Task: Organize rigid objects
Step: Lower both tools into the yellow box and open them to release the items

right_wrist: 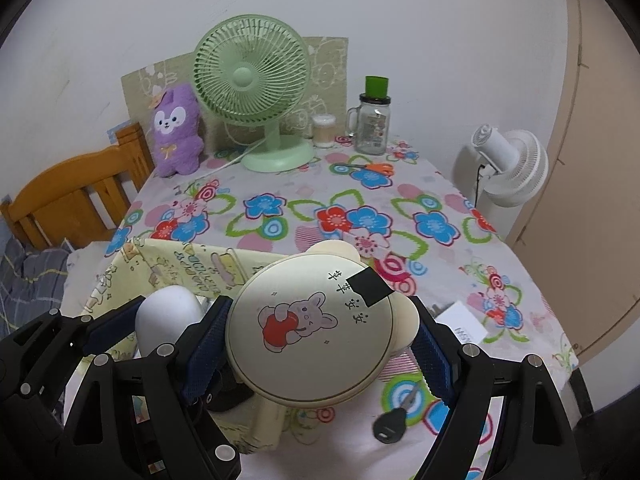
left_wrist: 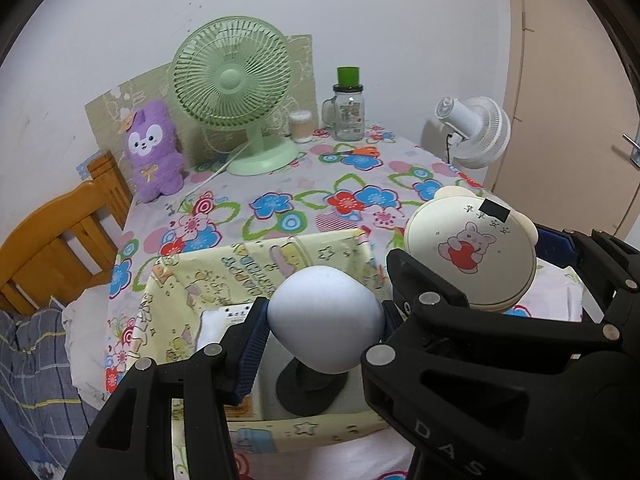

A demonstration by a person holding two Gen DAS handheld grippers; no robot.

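your left gripper (left_wrist: 326,320) pinches the white egg-shaped lamp (left_wrist: 325,318) and your right gripper (right_wrist: 322,344) the round cream bear-eared case (right_wrist: 316,332), both above the near yellow cartoon-print box (left_wrist: 224,268); black key (right_wrist: 390,426) left on the counter (right_wrist: 400,208).

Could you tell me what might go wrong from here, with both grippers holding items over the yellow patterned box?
1. The left gripper pinches the smooth white egg-shaped object only at its curved sides, so it may slip or twist.
2. The right gripper, holding the cream round bear-eared case, sits very close to the left one; they could collide over the yellow patterned box.
3. A black-headed key on the floral tablecloth lies under the case and could get knocked.
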